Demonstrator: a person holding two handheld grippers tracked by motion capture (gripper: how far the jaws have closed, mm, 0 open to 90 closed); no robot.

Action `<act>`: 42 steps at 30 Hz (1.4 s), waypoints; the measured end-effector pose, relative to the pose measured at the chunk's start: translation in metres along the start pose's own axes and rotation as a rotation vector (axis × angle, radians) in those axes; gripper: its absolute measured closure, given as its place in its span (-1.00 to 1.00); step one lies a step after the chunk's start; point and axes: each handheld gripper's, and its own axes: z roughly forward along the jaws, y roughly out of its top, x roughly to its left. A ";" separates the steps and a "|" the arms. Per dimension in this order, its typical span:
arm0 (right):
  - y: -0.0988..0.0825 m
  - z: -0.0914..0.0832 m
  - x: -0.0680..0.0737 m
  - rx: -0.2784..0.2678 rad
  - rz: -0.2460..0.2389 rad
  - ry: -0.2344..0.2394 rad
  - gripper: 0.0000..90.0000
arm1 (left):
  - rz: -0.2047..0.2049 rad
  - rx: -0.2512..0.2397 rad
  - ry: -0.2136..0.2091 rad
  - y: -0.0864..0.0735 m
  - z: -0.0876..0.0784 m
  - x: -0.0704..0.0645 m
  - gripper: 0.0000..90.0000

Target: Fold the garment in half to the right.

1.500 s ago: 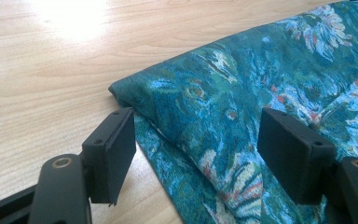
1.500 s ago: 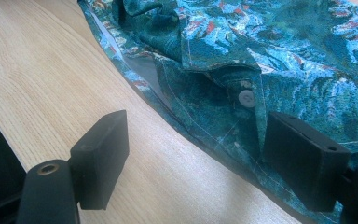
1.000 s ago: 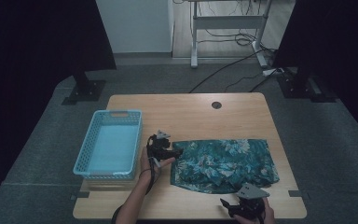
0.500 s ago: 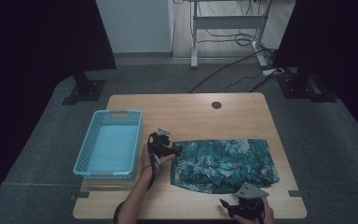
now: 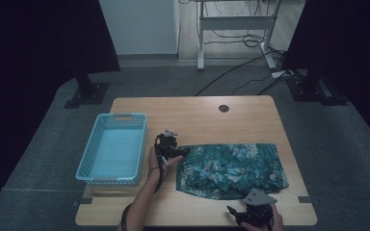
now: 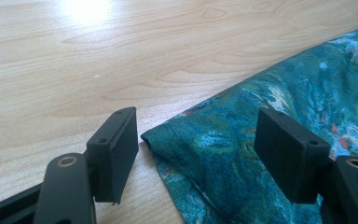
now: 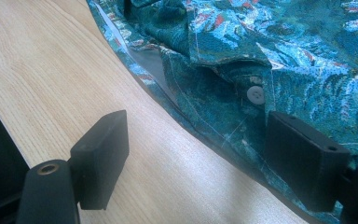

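Hardly anything has moved since the earlier frames: left gripper (image 5: 171,148) hangs at the same far-left corner of the shirt (image 5: 231,168), w/ its jaws a touch narrower than a sec ago, and the right gripper (image 5: 253,212) hasn't budged at the near edge.

Both sets of jaws stand apart, nothing clamped. In the left gripper view the shirt's folded corner (image 6: 177,140) lies between the pads, not pinched. In the right gripper view the hem curves between the jaws, a white button (image 7: 255,94) just beyond.

Shirt lies folded flat on the right half of the table (image 5: 192,115), teal floral print. Looks light, soft, floppy; prob a bit slick, so it'll sag and unfold if lifted by one point. Best grab, I'd say: the layered corner at the left, plus the thick hem or placket near the button, taking all layers at once.

Room: bare wood at far side, plenty. Blue basket (image 5: 96,159) sits well left, near the left hand. Near edge of the table is close to the hem, so little slack there; the shirt's right end also comes near the table's right edge.
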 end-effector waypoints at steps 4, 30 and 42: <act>0.000 0.000 -0.001 0.003 0.000 -0.002 -0.51 | 0.000 0.005 0.000 -0.001 0.003 0.001 -0.32; 0.003 -0.005 0.000 -0.019 0.005 0.005 -0.51 | 0.017 0.014 0.027 -0.003 0.014 0.005 -0.30; 0.003 -0.006 -0.001 -0.024 0.017 0.004 -0.50 | 0.045 -0.023 0.019 -0.002 0.023 0.001 -0.15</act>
